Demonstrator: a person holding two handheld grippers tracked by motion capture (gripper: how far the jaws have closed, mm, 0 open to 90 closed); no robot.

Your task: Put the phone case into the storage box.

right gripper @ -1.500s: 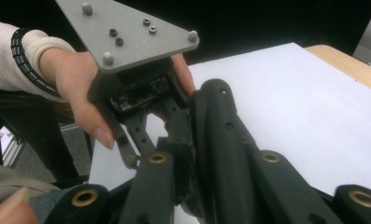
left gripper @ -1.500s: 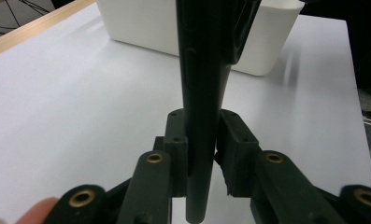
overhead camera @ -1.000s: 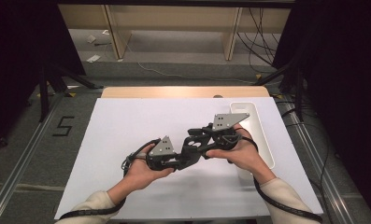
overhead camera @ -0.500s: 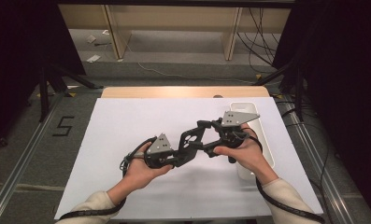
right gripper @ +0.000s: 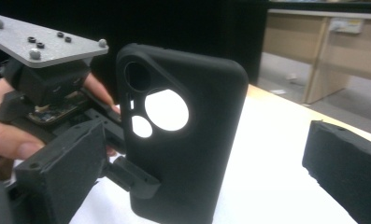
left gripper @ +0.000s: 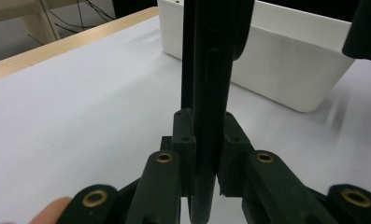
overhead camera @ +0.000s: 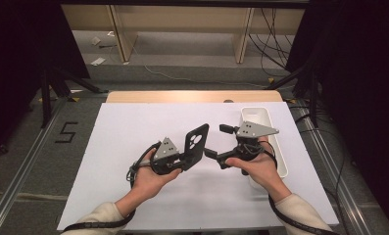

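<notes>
Over the middle of the surface (overhead camera: pixel 133 127), the phone case (overhead camera: pixel 196 145) stands upright in the left gripper (overhead camera: pixel 182 159). Just to its right sits the right gripper (overhead camera: pixel 219 142), apart from the case. Behind that, the bin (overhead camera: pixel 280 161) lies along the surface's right edge.

The one thing I can read is a black numeral "5" (overhead camera: pixel 66 132), marked in tape on the grey floor (overhead camera: pixel 30 166) at about nine o'clock from my tabletop (overhead camera: pixel 133 122), just off its left edge in the high view. The black phone case (right gripper: pixel 183 135) in front of me bears no brand or lettering that I can make out, and the white bin (left gripper: pixel 286 70) is plain on the side I see. A small label on the far wooden furniture (right gripper: pixel 344 24) is too blurred to read.
</notes>
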